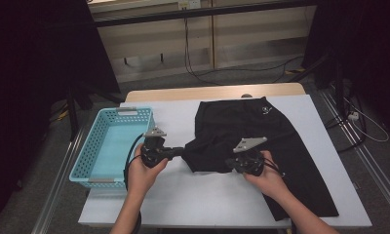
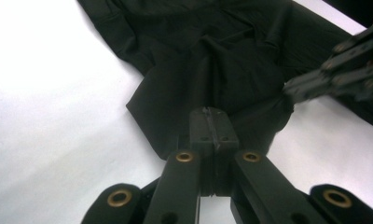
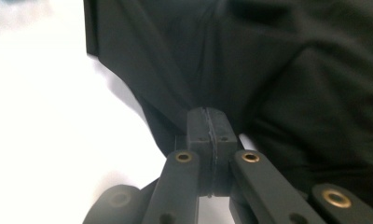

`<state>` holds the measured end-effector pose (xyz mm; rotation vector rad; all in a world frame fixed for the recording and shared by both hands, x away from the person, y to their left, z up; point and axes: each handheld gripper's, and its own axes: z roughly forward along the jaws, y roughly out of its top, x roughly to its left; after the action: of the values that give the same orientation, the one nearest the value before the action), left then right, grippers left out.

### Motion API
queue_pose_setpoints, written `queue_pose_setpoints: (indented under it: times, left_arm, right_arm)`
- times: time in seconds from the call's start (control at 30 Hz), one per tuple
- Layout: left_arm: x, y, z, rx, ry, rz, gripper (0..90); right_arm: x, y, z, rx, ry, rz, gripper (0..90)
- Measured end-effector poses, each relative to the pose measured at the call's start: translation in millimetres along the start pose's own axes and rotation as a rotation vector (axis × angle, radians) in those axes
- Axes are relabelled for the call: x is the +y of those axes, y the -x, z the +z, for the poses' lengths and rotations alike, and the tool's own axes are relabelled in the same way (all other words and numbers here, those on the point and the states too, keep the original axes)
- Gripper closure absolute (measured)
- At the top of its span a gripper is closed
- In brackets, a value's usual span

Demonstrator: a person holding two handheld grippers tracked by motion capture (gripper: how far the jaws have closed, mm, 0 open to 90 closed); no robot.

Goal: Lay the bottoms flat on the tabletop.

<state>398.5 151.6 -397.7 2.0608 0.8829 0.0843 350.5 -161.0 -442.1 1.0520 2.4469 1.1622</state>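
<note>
White and bare across most of its top, the table fills the lower middle of the high view, with dark floor, cables and pale wall panels behind it. Left tool, just left of centre, has its jaws pressed together on a corner of the black garment; its own view shows the pads meeting with cloth pinched between them. Right tool, just right of centre, is likewise clamped on the garment's near edge, the fabric bunching at the jaw tips. The garment spreads from centre toward the lower right of the frame, its far hem seemingly reaching the table's front edge, though the dark cloth blurs there. A turquoise basket sits at the left edge, just beside the left hand. Open white surface lies below both tools and at the upper left of the garment.
</note>
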Motion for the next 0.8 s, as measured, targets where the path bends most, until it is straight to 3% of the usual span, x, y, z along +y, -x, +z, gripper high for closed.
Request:
queue_pose_setpoints:
  times: [0.2,0.4,0.43,0.47,0.5,0.53,0.6,0.8]
  left_arm:
    - [0.9,2.9,5.6,0.004,0.002,0.018,90.0]
    - [-5.0,-2.0,15.7,0.019,-0.014,0.007,88.1]
    - [-6.2,-2.3,17.7,0.031,-0.006,0.012,77.6]
    - [-6.6,-1.1,19.5,0.053,0.0,0.036,60.3]
    - [-6.1,1.3,20.2,0.068,-0.001,0.063,49.8]
    - [-5.2,4.2,20.6,0.067,0.008,0.078,45.6]
    - [-2.9,11.5,21.8,0.042,0.011,0.1,38.7]
    - [-5.9,30.8,36.0,-0.033,-0.05,0.141,39.1]
  right_arm:
    - [4.7,12.1,-26.6,0.007,0.099,0.066,90.0]
    - [9.1,19.7,-10.1,-0.019,0.116,0.113,90.0]
    - [9.1,20.2,-5.7,-0.019,0.112,0.121,90.0]
    - [8.8,20.1,-1.9,-0.022,0.1,0.121,90.0]
    - [8.4,19.7,1.5,-0.025,0.085,0.112,90.0]
    - [8.0,18.8,4.0,-0.026,0.076,0.107,90.0]
    - [7.8,17.0,6.3,-0.027,0.07,0.096,90.0]
    - [7.8,14.5,8.4,-0.041,0.061,0.078,90.0]
